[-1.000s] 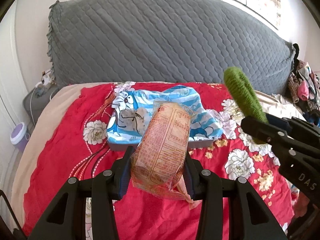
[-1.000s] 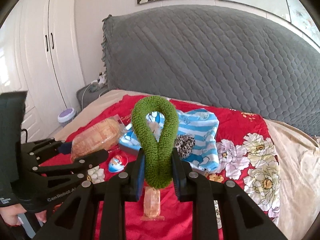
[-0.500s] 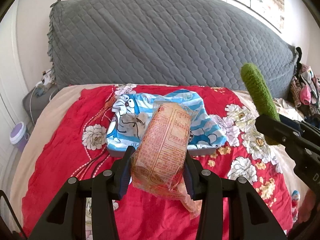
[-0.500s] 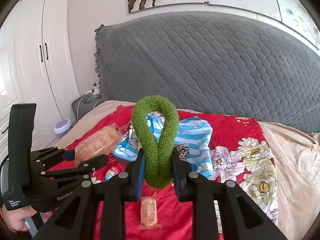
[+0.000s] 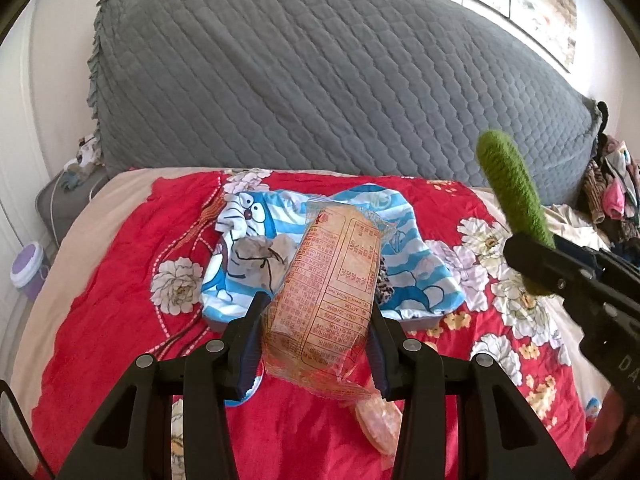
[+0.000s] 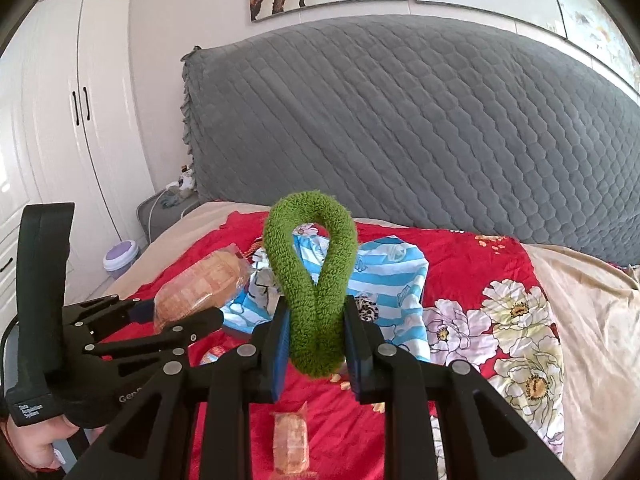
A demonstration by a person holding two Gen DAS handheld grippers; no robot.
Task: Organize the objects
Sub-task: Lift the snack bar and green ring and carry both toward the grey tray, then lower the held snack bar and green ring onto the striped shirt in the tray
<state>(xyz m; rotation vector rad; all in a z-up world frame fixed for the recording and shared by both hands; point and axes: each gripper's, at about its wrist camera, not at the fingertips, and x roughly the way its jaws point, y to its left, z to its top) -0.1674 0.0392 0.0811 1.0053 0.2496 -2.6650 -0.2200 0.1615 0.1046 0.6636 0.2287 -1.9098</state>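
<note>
The left gripper (image 5: 316, 344) has its jaws clenched on a clear-wrapped snack packet (image 5: 330, 300) printed with orange text, held lengthwise and raised above the bed (image 5: 120, 280). The right gripper (image 6: 316, 344) grasps a fuzzy green loop (image 6: 312, 276), a scrunchie-like ring pinched at its lower end so the loop stands upright between the jaws. In the left wrist view that green loop shows edge-on at the right, with the right gripper below it.

On the red floral bedspread (image 6: 460, 264), beyond both grippers, lies a blue-and-white striped Doraemon cloth (image 5: 404, 276) draped over a flat grey tray (image 5: 424, 322) whose near edge peeks out. A grey drawstring pouch (image 5: 260, 260) rests on the cloth's left part, and a leopard-print item (image 6: 366, 308) lies on its right part, just beside the snack packet in view. A second small wrapped snack (image 6: 290, 444) lies on the bedspread near the grippers. A grey quilted headboard (image 6: 420, 128) rises at the far side. A lilac-lidded bin (image 6: 120, 258) stands on the floor to the left of the bed, beside a white wardrobe (image 6: 60, 140).
</note>
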